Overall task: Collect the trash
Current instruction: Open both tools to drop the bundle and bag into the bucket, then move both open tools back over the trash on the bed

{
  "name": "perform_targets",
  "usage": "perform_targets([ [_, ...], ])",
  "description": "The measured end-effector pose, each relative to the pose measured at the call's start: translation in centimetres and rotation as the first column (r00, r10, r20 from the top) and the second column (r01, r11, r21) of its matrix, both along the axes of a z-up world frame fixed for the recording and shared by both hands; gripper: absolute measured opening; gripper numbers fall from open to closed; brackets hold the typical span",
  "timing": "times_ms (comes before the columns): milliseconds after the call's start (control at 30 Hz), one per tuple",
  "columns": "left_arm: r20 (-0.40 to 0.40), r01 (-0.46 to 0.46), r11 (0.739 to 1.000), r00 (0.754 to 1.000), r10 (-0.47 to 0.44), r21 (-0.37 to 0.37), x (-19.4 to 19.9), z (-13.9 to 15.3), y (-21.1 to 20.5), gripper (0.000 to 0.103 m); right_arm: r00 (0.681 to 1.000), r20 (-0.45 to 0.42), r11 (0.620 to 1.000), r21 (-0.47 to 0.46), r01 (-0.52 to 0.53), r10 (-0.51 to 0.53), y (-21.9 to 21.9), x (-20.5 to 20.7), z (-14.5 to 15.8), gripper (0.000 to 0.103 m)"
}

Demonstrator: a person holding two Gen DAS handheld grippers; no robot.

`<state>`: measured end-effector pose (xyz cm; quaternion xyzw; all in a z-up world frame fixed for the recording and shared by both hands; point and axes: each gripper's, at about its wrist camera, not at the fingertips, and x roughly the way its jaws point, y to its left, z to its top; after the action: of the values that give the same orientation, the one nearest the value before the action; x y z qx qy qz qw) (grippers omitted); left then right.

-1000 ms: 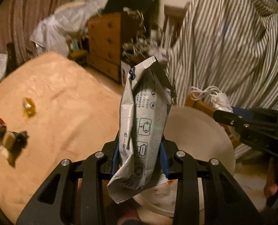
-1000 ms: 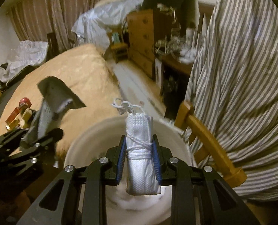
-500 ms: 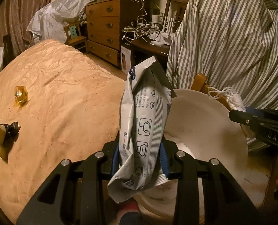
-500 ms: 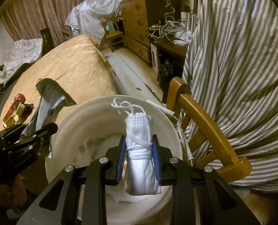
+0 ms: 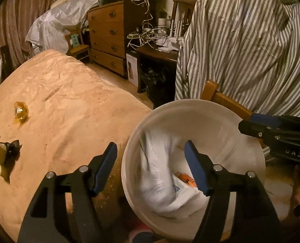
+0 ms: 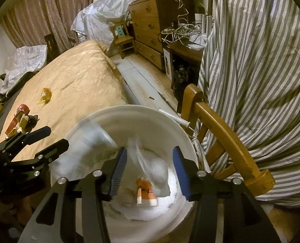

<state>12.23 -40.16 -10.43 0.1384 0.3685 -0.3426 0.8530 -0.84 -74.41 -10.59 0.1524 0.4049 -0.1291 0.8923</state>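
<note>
While both tools hang over the bin: each one stands wide apart with bare pads.
Left gripper [image 5: 151, 154]: black two-finger tool with blue pads, spread wide, nothing between the pads; one finger over the bed edge, the other over the bucket mouth.
Right gripper [image 6: 150, 162]: same black build with blue pads, also spread wide and holding nothing, poised above the bucket's inside.
Bucket: round white plastic bucket [image 5: 206, 109] beside the bed, its far rim close to a curved wooden chair back [image 6: 221, 127].
Pale packet: crumpled whitish wrapper [image 5: 156, 162], blurred, inside the bucket below the left tool; whether it touches the bottom cannot be told.
White bundle: blurred white fabric piece [image 6: 152, 168] inside the bucket, under the right tool.
Orange scrap: small orange-and-white wrapper [image 6: 146, 192] lying on the bucket floor.
Bed: tan wrinkled bedspread [image 5: 64, 105] to the left of the bucket.
Amber wrapper: clear yellow crinkled wrapper [image 5: 21, 111] on the bedspread, well apart from the bucket.
Other litter: small cluster of red, cream and black bits [image 6: 23, 119] on the bedspread near its left edge.
Striped cloth: grey-and-white striped fabric [image 6: 261, 70] draped behind the chair.
</note>
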Motion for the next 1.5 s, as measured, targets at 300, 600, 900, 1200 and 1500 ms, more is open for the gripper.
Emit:
perform_targets([
  [300, -0.001, -0.003, 1.0, 1.0, 0.003, -0.003, 0.0, 0.2, 0.0, 0.066, 1.0, 0.0, 1.0, 0.005, 0.006, -0.006, 0.5, -0.4, -0.2, 0.05],
  [600, 0.012, -0.029, 1.0, 0.999, 0.029, -0.007, 0.4, 0.5, 2.2, 0.066, 1.0, 0.026, 1.0, -0.004, -0.002, 0.003, 0.9, -0.7, 0.1, 0.054],
  [900, 0.031, -0.156, 0.988, 0.987, 0.156, 0.001, 3.2, 0.4, 11.0, 0.066, 0.973, 0.189, 0.991, -0.042, -0.13, 0.136, 8.3, 0.0, 3.2, 0.083],
  [1200, 0.061, -0.416, 0.908, 0.909, 0.413, 0.049, 9.1, -1.1, 28.0, 0.078, 0.902, 0.219, 0.927, -0.049, -0.372, 0.373, 21.0, 5.5, 3.2, 0.098],
  [1500, 0.092, -0.592, 0.8, 0.806, 0.585, 0.097, 14.9, -1.7, 43.4, 0.082, 0.85, 0.15, 0.857, 0.036, -0.515, 0.504, 30.6, 11.2, -1.0, 0.098],
])
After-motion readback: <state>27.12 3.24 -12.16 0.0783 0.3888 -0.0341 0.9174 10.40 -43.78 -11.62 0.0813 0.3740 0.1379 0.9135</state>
